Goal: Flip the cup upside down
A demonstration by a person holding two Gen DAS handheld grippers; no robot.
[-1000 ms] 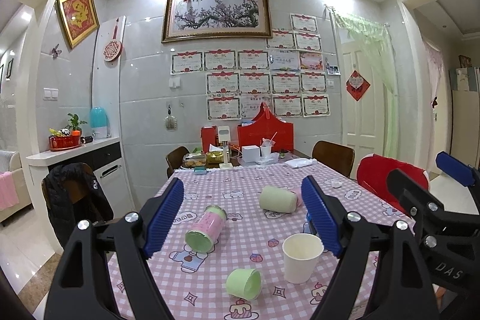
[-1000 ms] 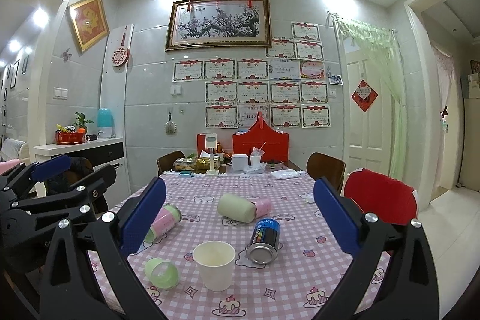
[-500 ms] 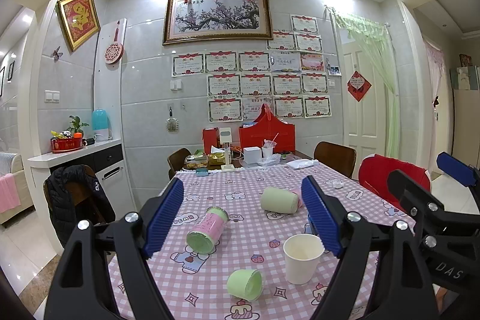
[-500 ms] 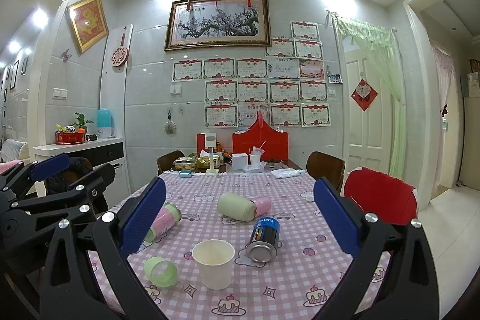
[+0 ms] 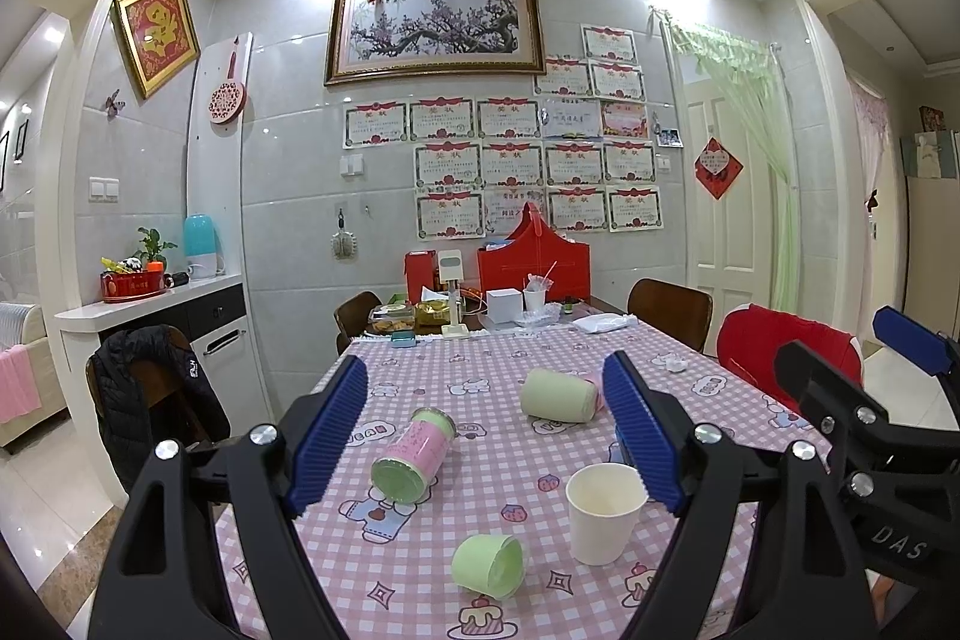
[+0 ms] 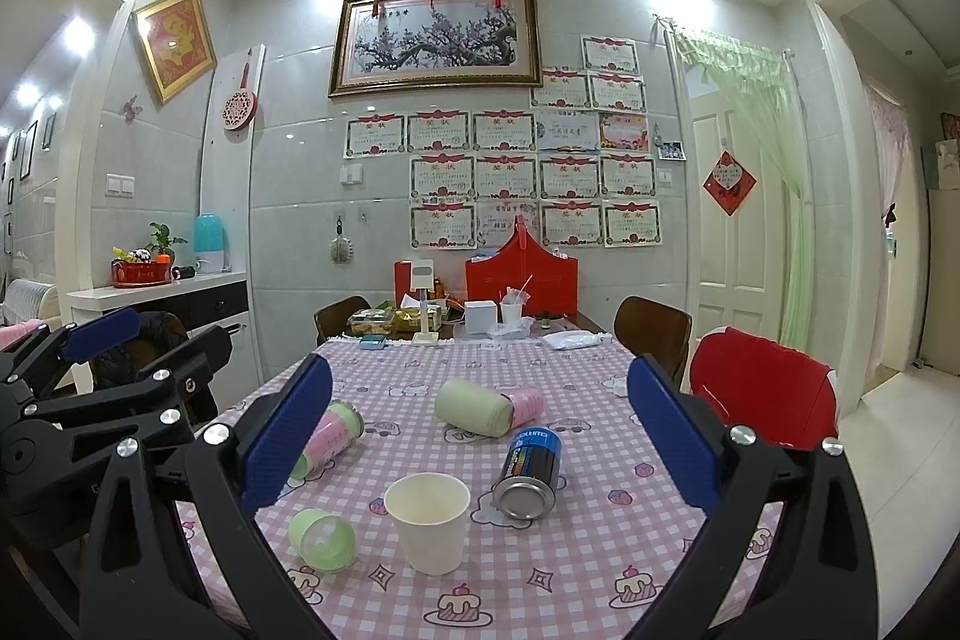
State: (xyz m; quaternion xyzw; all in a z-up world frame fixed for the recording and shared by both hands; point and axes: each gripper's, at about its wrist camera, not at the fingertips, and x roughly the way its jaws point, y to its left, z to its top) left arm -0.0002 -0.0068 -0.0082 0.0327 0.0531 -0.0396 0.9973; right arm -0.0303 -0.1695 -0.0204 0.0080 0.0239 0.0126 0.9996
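Right wrist: can point(image 6: 528, 472), green cup point(image 6: 321, 539) flank upright paper cup point(image 6: 427, 521).

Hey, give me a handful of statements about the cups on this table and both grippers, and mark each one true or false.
1. The white paper cup stands upright with its mouth up. True.
2. The right gripper is shut on the white paper cup. False: its jaws are wide apart and hold nothing.
3. A small green cup lies on its side beside the white paper cup. True.
4. The blue can stands upright. False: it lies on its side, its metal end toward the camera.
5. The left gripper is open and holds nothing. True.
6. The tablecloth is plain white. False: it is pink and white checked with cartoon prints.
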